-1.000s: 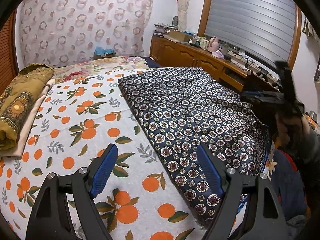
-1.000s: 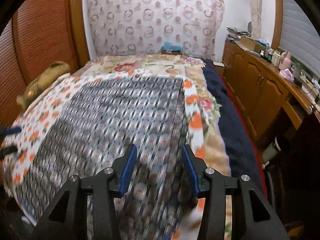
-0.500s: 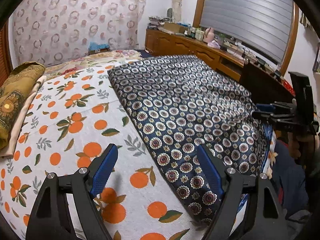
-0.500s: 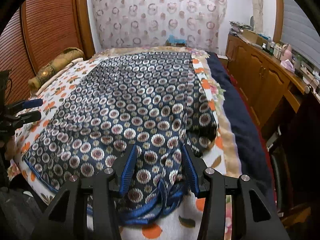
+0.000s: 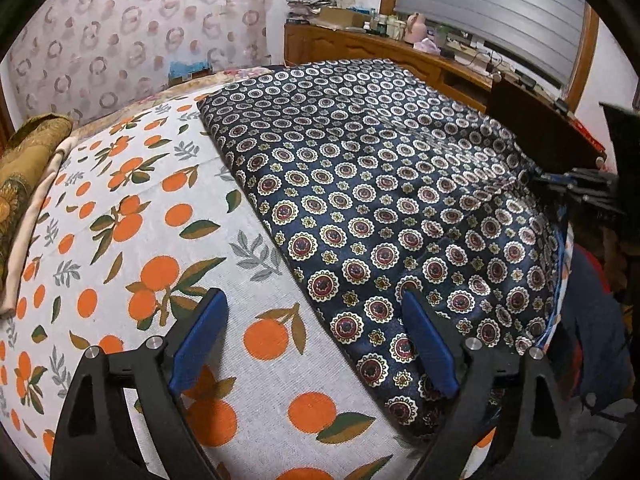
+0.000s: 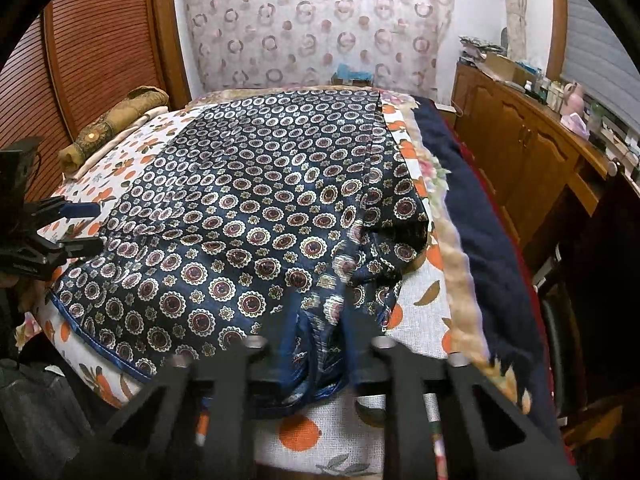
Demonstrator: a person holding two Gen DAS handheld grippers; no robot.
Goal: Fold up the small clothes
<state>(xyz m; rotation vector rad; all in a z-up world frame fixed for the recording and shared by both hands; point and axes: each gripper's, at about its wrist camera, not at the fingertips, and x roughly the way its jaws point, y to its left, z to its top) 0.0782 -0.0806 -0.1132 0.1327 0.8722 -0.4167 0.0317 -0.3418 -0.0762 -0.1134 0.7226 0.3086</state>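
Navy medallion cloth (image 5: 380,184) flat on bed (image 5: 132,216); left gripper (image 5: 316,344) apart; right gripper (image 6: 316,344) now clamped on cloth's bunched corner, apart earlier.

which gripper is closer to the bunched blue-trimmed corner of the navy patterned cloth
Right. The right gripper is at the bunched corner, fabric gathered between its blurred fingers. The left gripper hangs open over the cloth's opposite near edge and the orange-print sheet.
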